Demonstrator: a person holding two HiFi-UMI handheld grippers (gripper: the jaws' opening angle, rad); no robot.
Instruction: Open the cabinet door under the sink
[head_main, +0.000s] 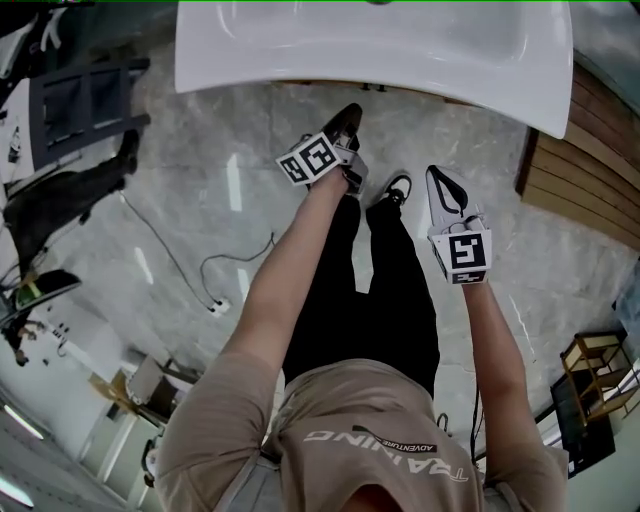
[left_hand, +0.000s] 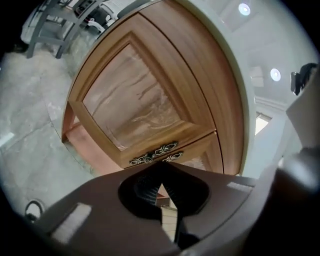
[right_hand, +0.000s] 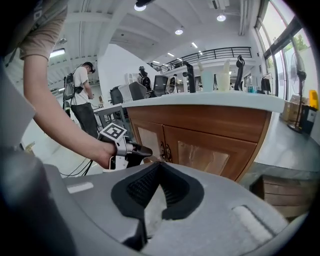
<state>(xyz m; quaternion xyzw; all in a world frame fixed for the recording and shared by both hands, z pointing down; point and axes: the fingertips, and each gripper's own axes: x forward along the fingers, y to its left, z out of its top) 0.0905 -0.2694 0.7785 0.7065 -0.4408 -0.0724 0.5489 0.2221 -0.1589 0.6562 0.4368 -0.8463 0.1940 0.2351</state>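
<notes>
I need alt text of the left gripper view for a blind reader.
The left gripper, jaws together and empty, points at two ornate metal handles where the wooden cabinet doors meet. The white sink rim curves along one side; pale stone floor lies on the other.

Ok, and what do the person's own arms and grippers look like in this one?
The left gripper is dark, and the left cube on it is white with black square markers. The right gripper has a pale grey shell around black ribbed pads, and the right cube bears the same kind of markers. Both arms are bare below the short sleeves of a beige T-shirt with white lettering.
</notes>
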